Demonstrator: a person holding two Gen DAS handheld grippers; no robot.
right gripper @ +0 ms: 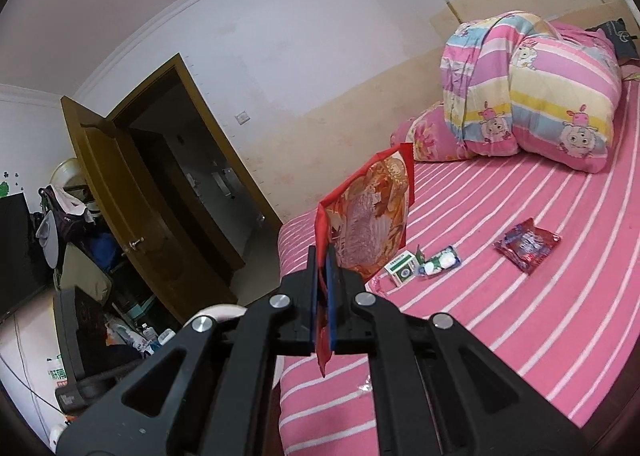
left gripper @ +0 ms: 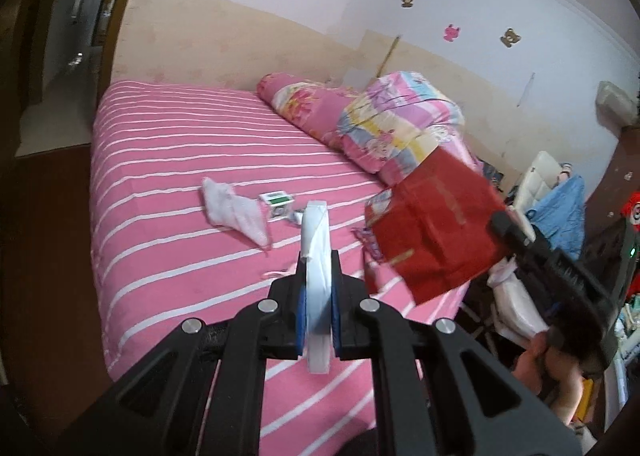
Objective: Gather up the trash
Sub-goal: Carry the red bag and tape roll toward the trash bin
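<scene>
My left gripper (left gripper: pixel 318 296) is shut on a white tape roll (left gripper: pixel 317 256), held upright on its edge above the pink striped bed (left gripper: pixel 168 160). My right gripper (right gripper: pixel 323 284) is shut on the edge of a red snack bag (right gripper: pixel 370 212), held up above the bed's corner; the bag also shows in the left wrist view (left gripper: pixel 436 228). On the bed lie a white sock (left gripper: pixel 236 210), a small green and white box (right gripper: pixel 403 266), a crumpled green and white wrapper (right gripper: pixel 440 261) and a red and purple snack wrapper (right gripper: pixel 527 244).
A folded pink quilt (right gripper: pixel 532 96) and a pillow (right gripper: pixel 428 136) lie at the head of the bed by the wall. An open brown door (right gripper: pixel 132 208) stands left of the bed. Clutter and a chair (left gripper: pixel 536 184) fill the floor beside the bed.
</scene>
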